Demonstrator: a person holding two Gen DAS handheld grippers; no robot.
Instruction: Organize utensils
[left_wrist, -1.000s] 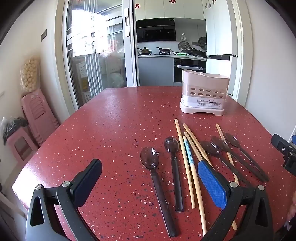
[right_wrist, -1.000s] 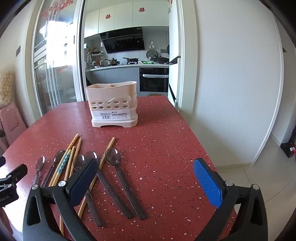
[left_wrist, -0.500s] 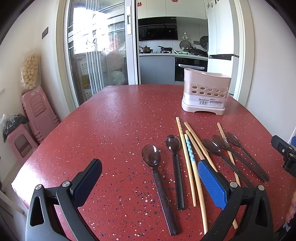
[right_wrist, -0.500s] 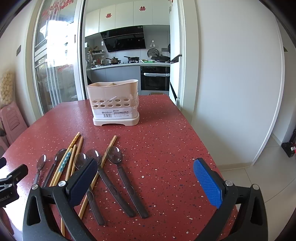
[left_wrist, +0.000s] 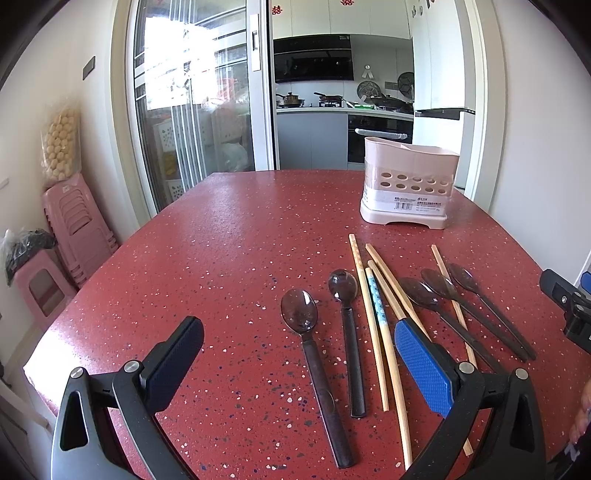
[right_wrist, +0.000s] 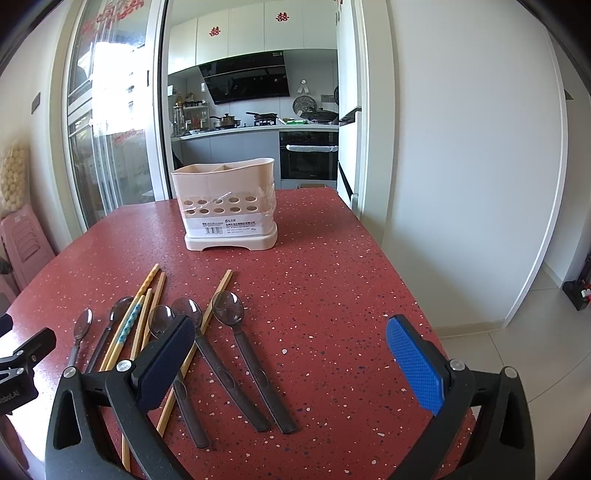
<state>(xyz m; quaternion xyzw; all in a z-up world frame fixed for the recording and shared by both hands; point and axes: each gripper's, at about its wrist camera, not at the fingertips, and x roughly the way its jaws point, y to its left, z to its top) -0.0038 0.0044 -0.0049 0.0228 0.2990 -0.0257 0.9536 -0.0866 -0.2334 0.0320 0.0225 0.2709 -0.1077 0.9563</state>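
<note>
Left wrist view is showing the left gripper hovering low over the near part of the red speckled table, its fingers spread wide apart and holding nothing. Lying between and just beyond those fingers are two dark spoons, side by side with bowls pointing far. To their right, several wooden chopsticks are lying close together, one with a blue patterned band, and the blue pad of the right-hand finger is sitting in front of them. Farther right, three more dark spoons are lying fanned out, with a single chopstick crossing under them. The pink utensil holder is standing upright at the far right of the table, well apart from the utensils.

In the right wrist view, the right gripper is also hovering with its fingers wide apart and empty, its left finger sitting over the three spoons. The holder is standing far ahead, slightly left. A stack of pink stools is standing by the left wall.
</note>
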